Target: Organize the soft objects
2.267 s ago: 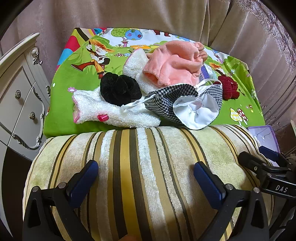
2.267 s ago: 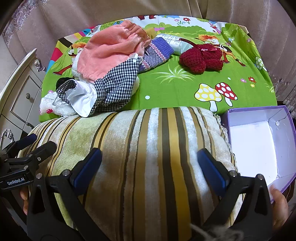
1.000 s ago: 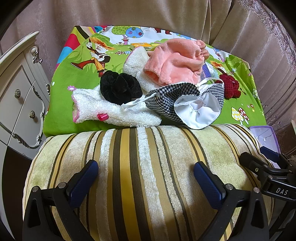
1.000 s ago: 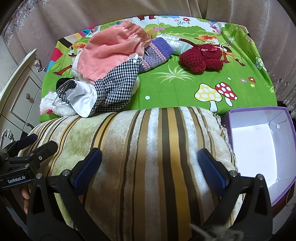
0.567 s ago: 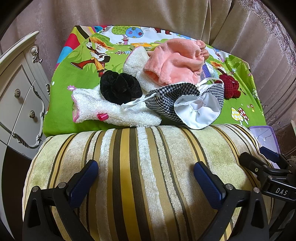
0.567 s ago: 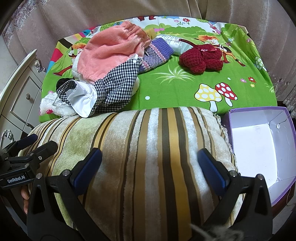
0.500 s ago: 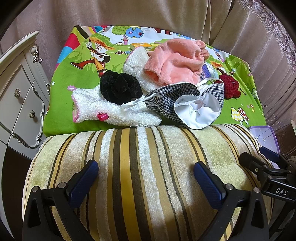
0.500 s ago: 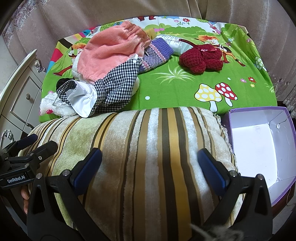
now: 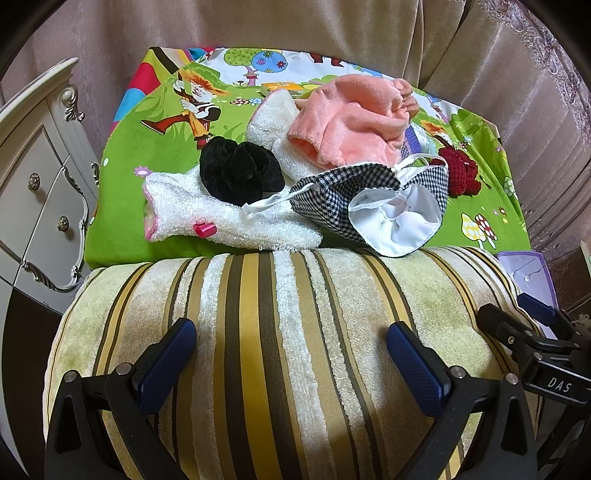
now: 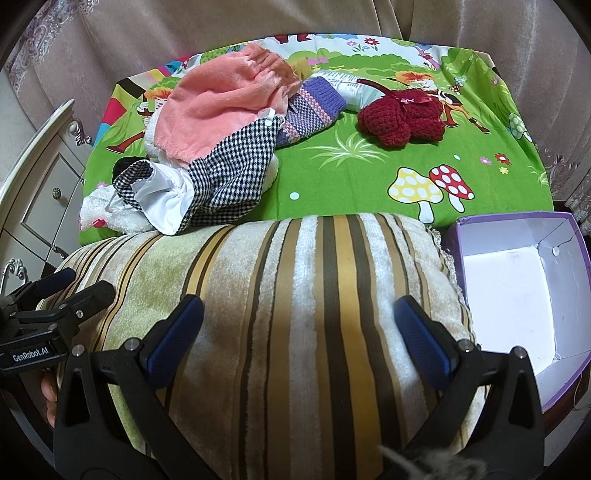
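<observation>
A striped plush cushion (image 9: 280, 350) fills the foreground of both views. My left gripper (image 9: 291, 332) is open, its fingers spread wide over the cushion's left part. My right gripper (image 10: 299, 310) is open too, over the right part of the cushion (image 10: 295, 332). Beyond it, on the green cartoon sheet (image 10: 351, 177), lie a white fluffy towel (image 9: 221, 218), a black velvet piece (image 9: 240, 173), a pink fleece garment (image 10: 221, 107), a checked pouch with white lining (image 10: 229, 173), a purple knitted sock (image 10: 314, 110) and a red knitted item (image 10: 402, 118).
An open purple box (image 10: 517, 288) with a white inside stands right of the cushion. A white dresser (image 9: 33, 184) with drawers borders the left side. Beige curtains (image 9: 332, 33) hang behind the sheet. Part of a hand (image 10: 48, 391) shows under the left gripper.
A hand that was at the purple box's near corner is gone from the right wrist view. Both grippers stay open in nearly the same place.
</observation>
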`<state>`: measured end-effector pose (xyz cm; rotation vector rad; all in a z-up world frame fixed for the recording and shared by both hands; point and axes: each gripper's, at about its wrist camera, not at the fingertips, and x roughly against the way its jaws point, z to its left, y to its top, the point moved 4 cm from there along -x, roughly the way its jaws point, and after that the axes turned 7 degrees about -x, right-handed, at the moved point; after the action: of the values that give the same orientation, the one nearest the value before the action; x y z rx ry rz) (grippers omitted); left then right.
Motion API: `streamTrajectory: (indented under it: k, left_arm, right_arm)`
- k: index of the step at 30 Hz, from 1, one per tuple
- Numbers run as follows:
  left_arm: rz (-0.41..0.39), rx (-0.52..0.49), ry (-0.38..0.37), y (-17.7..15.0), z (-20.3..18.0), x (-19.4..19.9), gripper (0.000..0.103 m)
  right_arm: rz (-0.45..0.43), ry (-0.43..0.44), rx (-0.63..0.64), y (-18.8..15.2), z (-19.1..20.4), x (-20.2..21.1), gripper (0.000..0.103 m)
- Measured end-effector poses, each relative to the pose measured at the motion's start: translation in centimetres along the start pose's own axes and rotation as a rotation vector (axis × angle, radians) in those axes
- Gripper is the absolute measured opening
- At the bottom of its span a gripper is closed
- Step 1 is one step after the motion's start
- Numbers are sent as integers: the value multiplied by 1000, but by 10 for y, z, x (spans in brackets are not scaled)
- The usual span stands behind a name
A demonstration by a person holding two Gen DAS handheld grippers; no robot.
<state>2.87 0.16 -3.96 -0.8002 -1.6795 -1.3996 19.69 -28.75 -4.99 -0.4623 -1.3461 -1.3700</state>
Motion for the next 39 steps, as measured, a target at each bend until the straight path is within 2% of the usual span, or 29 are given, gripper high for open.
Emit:
streamTrajectory:
  k: [8,20,23,27,31,34,39]
  left_arm:
    - [-1,-5,21,1,-2,-1,103]
    - [-22,59,-56,29,21,-5,102]
    - [-11,133,-79,38,39,-12,96]
    - [-29,149,-40,54,56,-15,91]
    - [-44,125,-6,80,67,-25,90]
    - [-21,104,23,97,73,-43,89]
    - [33,94,50,110,80,-70,70]
  right_arm:
    - [-8,-4,2,-1,1,-1,103]
    - [47,8,9,12,2,-12,103]
    - [38,40,8,21,5,-12,103]
    - [45,150,28,36,14,-16,103]
    - [32,143,113,52,33,-24,103]
    - [21,131,129,61,42,-29,103]
    - [23,155,167,74,61,-43,103]
